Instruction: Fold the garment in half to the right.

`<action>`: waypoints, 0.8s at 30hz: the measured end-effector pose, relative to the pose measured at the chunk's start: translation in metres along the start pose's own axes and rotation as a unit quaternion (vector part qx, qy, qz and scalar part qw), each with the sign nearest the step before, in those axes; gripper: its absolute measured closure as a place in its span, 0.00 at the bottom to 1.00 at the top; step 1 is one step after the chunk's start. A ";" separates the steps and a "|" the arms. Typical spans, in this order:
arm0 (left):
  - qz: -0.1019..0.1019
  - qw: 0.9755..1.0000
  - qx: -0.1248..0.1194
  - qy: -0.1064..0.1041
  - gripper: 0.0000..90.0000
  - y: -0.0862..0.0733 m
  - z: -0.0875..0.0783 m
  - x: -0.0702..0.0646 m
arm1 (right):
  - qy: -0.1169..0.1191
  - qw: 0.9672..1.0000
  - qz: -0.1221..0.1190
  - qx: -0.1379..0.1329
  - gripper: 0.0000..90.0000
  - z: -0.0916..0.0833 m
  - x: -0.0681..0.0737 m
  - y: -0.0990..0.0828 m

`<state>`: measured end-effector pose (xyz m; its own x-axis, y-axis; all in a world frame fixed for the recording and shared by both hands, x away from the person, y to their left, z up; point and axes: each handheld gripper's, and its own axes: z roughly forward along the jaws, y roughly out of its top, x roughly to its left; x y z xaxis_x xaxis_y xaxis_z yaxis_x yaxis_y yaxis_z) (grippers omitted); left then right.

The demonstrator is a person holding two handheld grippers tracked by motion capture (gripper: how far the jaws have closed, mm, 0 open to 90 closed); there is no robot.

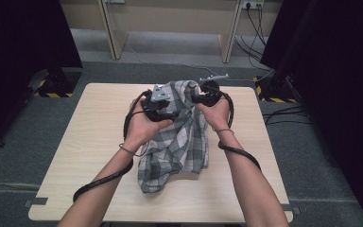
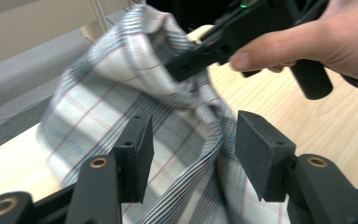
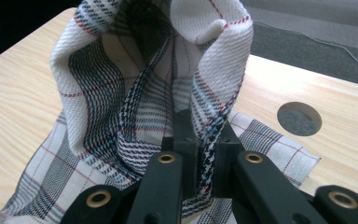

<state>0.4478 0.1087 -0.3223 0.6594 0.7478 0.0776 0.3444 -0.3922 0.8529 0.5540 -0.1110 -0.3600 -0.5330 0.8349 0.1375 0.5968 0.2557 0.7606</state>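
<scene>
Right gripper (image 3: 200, 154) clamps a fold of the checked cloth (image 1: 179, 137), lifted above the table (image 1: 75, 142); left gripper (image 2: 191, 140), at nine o'clock, stands open, gripping nothing.

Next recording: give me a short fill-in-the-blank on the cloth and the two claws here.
1. The right claw is ____ on a fold of the checked grey-and-white woven cloth.
2. The left claw stands ____, its pads clear of the cloth.
3. The cloth's lower end rests on the pale ____ table.
4. Beside the cloth, the tabletop has a round ____.

Missing words: shut; open; wooden; hole
</scene>
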 end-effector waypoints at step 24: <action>-0.039 0.998 0.043 -0.020 0.52 -0.054 0.006 0.021 | -0.034 0.999 0.022 0.029 0.92 0.024 -0.032 -0.029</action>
<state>0.4473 0.1423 -0.3696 0.6537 0.7567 -0.0104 0.4516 -0.3790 0.8077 0.5680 -0.1331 -0.4013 -0.4648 0.8766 0.1246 0.6533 0.2446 0.7165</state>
